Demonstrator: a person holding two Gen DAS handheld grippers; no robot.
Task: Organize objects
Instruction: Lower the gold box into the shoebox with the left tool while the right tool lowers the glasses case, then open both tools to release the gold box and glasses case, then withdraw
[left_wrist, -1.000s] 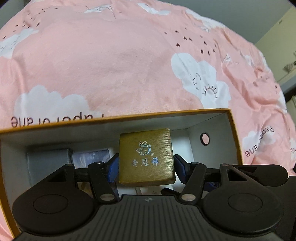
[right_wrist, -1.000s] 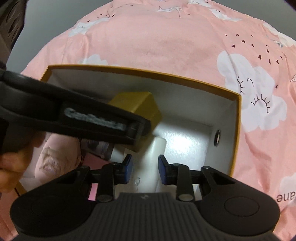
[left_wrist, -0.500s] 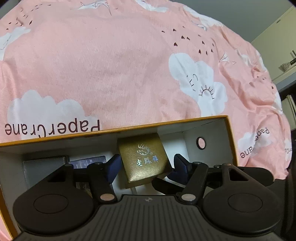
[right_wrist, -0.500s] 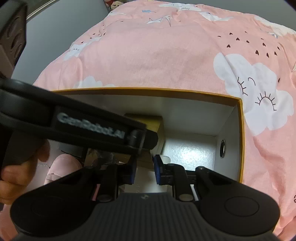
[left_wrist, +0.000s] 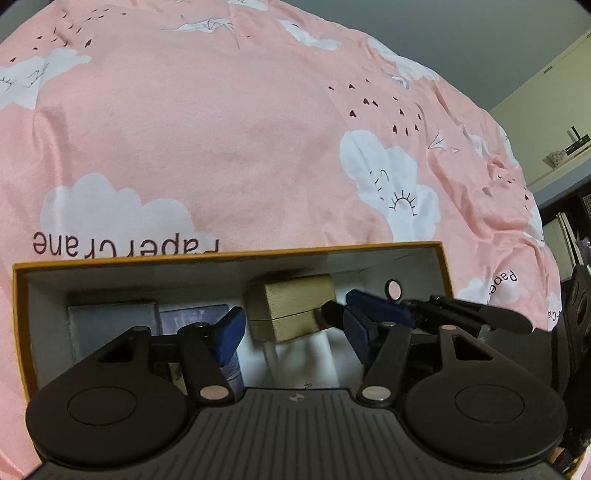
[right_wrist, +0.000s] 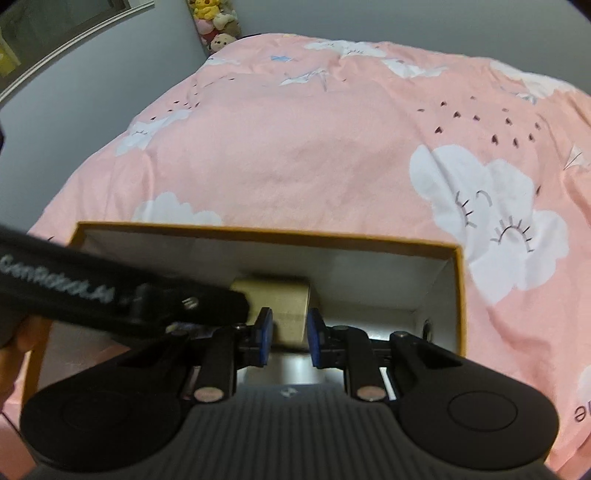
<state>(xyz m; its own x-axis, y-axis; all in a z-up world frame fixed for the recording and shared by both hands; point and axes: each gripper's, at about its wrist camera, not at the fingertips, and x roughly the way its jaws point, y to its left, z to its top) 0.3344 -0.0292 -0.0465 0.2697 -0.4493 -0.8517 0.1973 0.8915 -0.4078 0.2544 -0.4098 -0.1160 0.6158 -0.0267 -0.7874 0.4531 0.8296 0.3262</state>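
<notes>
An open carton with an orange rim lies on a pink bedspread. A small gold box sits tilted inside it. My left gripper hangs over the carton's near side. Its jaws are closing but still wide, and the gold box lies beyond the blue pads, untouched. My right gripper has a narrow gap between its pads, with the gold box showing just behind it. In the left wrist view the right gripper's fingertips are at the box's right face.
A grey box and a dark blue packet lie in the carton's left part. A round hole pierces its right wall. The left gripper's black body and a hand cross the right wrist view. Plush toys sit at the bed's far end.
The gold box, between the left pads a second ago, now lies free and tilted deeper in the carton. The left gripper drew back. The right jaws narrowed and came up to the box.
</notes>
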